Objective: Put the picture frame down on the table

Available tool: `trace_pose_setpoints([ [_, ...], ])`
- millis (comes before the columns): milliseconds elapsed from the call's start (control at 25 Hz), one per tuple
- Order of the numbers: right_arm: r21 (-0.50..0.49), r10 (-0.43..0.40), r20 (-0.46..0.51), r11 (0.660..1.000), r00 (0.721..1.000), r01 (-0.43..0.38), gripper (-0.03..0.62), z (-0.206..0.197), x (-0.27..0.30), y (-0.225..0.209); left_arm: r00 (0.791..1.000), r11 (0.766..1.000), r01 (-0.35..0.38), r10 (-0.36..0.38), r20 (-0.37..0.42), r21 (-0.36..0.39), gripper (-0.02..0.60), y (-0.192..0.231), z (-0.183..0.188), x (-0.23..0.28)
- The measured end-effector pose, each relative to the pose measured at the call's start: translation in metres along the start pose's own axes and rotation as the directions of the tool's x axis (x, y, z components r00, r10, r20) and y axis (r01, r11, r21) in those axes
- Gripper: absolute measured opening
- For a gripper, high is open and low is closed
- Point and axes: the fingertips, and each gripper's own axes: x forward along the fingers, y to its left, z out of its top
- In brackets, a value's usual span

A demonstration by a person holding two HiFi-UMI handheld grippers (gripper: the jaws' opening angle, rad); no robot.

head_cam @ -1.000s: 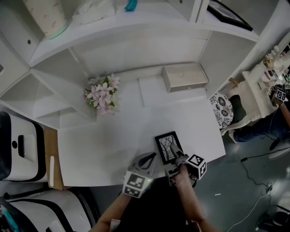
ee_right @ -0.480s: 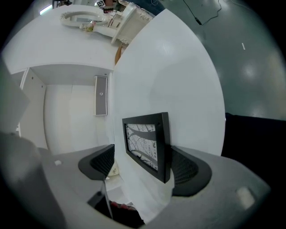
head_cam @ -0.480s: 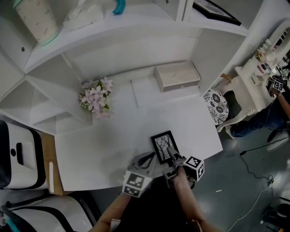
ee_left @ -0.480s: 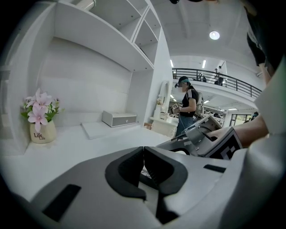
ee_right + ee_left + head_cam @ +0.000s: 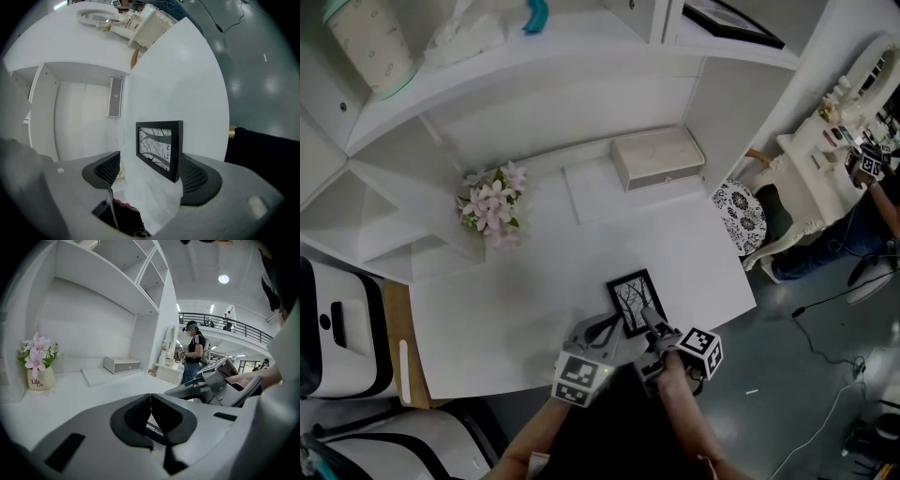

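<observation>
A: Picture frame (image 5: 633,302) position?
B: Flat on white table (image 5: 525,281), near front edge, between jaws of right gripper (image 5: 652,325) — spread wide, released, frame close by one pad.
A: Left gripper (image 5: 598,330)?
B: Clenched, empty — just beside the right.

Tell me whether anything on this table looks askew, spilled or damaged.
Nothing stands out. The picture frame looks intact and lies roughly square to the front edge of the table, between the open jaws of the right gripper. The flower vase stands upright, and nothing looks spilled.
</observation>
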Motion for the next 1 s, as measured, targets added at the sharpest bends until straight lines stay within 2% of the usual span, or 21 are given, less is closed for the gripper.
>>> trace_pose_setpoints([
  [120, -0.1, 0.036, 0.023, 0.994, 0.999, -0.034, 0.376, 0.003, -0.008, 0.013, 1.0, 1.0, 0.002, -0.001, 0.013, -0.016, 0.011, -0.001, 0.004, 0.001],
  [240, -0.232, 0.088, 0.052, 0.97, 0.995, -0.074, 0.376, 0.008, -0.018, 0.032, 0.999, 0.999, -0.006, 0.008, 0.037, -0.04, 0.011, 0.002, 0.014, -0.001],
  [360, -0.365, 0.144, 0.087, 0.925, 0.986, -0.103, 0.376, 0.014, -0.028, 0.053, 0.998, 0.999, -0.013, 0.015, 0.061, -0.033, 0.011, 0.005, 0.026, -0.001],
  [520, -0.518, 0.213, 0.134, 0.848, 0.968, -0.115, 0.376, 0.021, -0.044, 0.078, 0.995, 1.0, -0.015, 0.016, 0.099, -0.01, 0.011, 0.008, 0.048, 0.0],
  [640, -0.649, 0.273, 0.171, 0.754, 0.947, -0.101, 0.376, 0.027, -0.062, 0.1, 0.991, 1.0, -0.011, 0.011, 0.134, 0.001, 0.011, 0.007, 0.068, -0.002],
  [720, -0.733, 0.313, 0.186, 0.675, 0.931, -0.08, 0.376, 0.027, -0.075, 0.117, 0.989, 1.0, -0.003, 0.003, 0.151, 0.003, 0.011, 0.004, 0.08, -0.004],
  [880, -0.868, 0.397, 0.201, 0.495, 0.896, -0.025, 0.376, 0.025, -0.098, 0.144, 0.984, 1.0, 0.012, -0.015, 0.176, 0.015, 0.011, -0.002, 0.095, -0.006],
  [1000, -0.921, 0.446, 0.195, 0.39, 0.873, 0.006, 0.374, 0.023, -0.108, 0.155, 0.984, 1.0, 0.015, -0.02, 0.177, 0.027, 0.011, -0.005, 0.097, -0.005],
])
